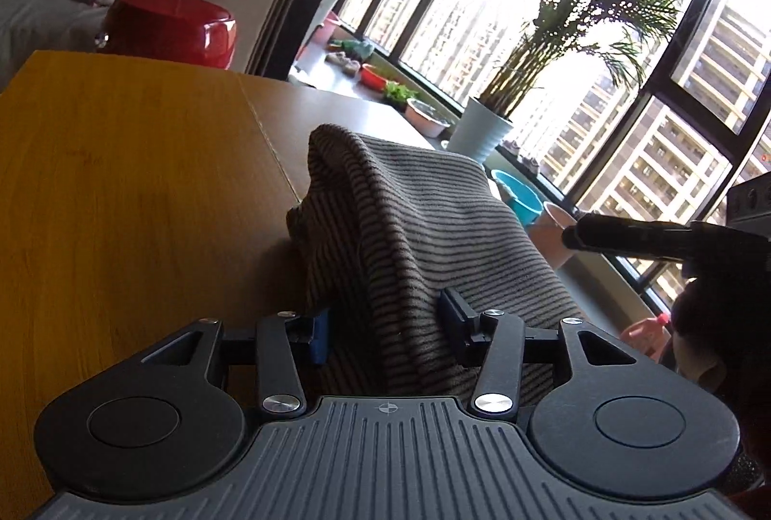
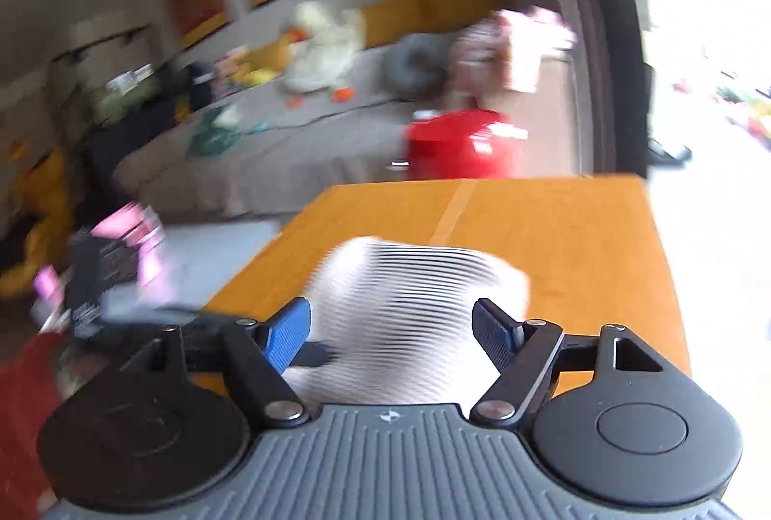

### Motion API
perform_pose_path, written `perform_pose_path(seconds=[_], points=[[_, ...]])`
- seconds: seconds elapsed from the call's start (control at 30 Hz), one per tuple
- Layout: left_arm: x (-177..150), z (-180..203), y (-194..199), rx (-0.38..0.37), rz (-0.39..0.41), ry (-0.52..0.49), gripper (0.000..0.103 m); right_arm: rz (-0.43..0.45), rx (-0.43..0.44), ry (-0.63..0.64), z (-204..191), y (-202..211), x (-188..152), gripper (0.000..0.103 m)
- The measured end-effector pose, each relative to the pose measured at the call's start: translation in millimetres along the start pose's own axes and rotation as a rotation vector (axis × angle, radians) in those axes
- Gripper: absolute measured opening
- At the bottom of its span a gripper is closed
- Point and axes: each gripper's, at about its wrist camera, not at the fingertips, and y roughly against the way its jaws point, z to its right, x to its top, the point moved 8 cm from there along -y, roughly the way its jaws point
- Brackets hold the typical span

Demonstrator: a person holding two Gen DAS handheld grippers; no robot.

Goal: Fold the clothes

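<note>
Wooden bench (image 1: pixel 120 192) with an orange-brown top, crossed by one straight seam running away from the cameras. A striped garment (image 1: pixel 409 231) lies bunched on the bench, its folds humped upward. In the right wrist view the garment (image 2: pixel 414 303) is motion-blurred.

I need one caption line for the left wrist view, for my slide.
Left claw, open, straddles a raised fold of striped cloth on a wooden table.
</note>
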Motion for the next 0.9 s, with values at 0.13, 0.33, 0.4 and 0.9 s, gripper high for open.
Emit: perform_pose_path(seconds=[0.13, 0.33, 0.4, 0.9], points=[[-2, -3, 1, -0.014, 0.006, 0.014, 0.052, -0.073, -0.009, -0.282, 46, -42, -29, 0.084], [-3, -8, 1, -0.026, 0.015, 0.022, 0.053, -0.108, 0.154, -0.448, 39, -84, -40, 0.088], [-3, -11, 3, -0.014, 0.023, 0.026, 0.055, -0.124, 0.11, -0.343, 24, -88, -32, 0.083], [-6, -14, 1, 0.006, 0.04, 0.031, 0.065, -0.144, -0.051, -0.006, 6, -75, -24, 0.067]])
